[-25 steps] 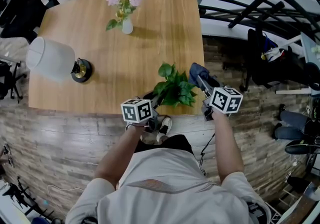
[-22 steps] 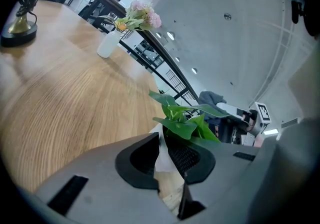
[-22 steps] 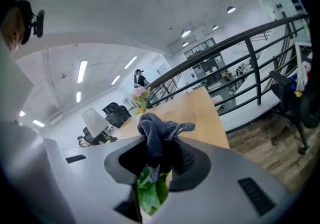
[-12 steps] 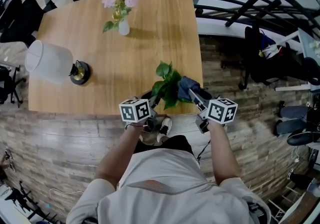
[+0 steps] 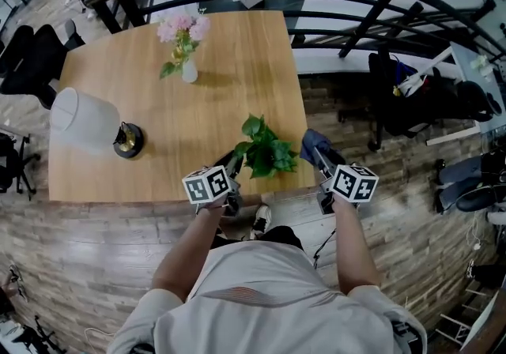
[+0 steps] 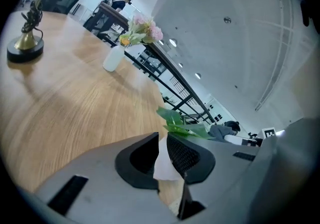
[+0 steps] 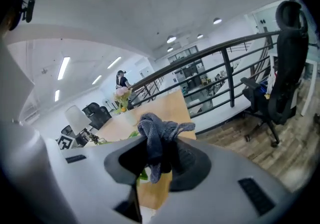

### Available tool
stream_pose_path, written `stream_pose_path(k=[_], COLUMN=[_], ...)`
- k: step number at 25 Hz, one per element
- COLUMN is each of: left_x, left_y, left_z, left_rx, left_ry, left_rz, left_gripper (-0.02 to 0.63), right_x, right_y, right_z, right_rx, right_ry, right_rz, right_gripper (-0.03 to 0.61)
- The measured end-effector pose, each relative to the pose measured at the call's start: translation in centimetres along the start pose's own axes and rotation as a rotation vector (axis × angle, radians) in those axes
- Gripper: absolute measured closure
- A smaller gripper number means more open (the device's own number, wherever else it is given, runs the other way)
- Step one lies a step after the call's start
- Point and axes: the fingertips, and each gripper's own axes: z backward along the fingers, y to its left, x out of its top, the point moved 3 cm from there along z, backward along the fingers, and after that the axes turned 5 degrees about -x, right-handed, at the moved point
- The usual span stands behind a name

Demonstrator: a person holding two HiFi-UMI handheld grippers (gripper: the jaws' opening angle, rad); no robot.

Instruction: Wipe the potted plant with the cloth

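The right gripper's (image 7: 157, 157) jaws are clamped on a bunched blue-grey cloth (image 7: 161, 129), which hangs just to the right of the potted plant's (image 5: 265, 151) leaves. The left gripper's (image 6: 162, 149) jaws pinch a thin white piece (image 6: 164, 167) at the plant's foot. The plant stands at the wooden table's (image 5: 142, 68) near edge, between both grippers.

Bare left forearm (image 5: 186, 246) and right forearm (image 5: 353, 242) reach forward, roughly parallel. The left gripper (image 5: 234, 164) tilts forward and down, its marker cube (image 5: 207, 185) riding behind the jaws. Jaws nearly together, pinching a thin white edge (image 6: 162, 160). The right gripper (image 5: 319, 153) is well apart from the left, with a similar downward tilt. Jaws clamped on a bunched grey-blue cloth (image 7: 156, 135) that spills past the tips.
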Motion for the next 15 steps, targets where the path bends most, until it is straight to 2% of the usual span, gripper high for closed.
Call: stream_pose_path(k=[3,9,15], left_x=[2.5,9.9,16.2], left_y=[0.0,-2.2,-8.6], left_z=[2.4,8.3,14.0], left_rx=[0.037,0.065,0.088], left_ry=[-0.045,-0.171,-0.288], left_rz=[-0.085,-0.349,-0.721], left_gripper=[0.557,0.557,0.56], right_x=[2.4,7.3,11.1], right_y=[2.0,7.8,14.2], right_z=[1.9,5.1,8.3], right_rx=[-0.018,-0.053,-0.045], right_ry=[-0.094,-0.278,-0.436], right_rz=[0.071,0.268,0.402], right_gripper=[0.426,0.425,0.425])
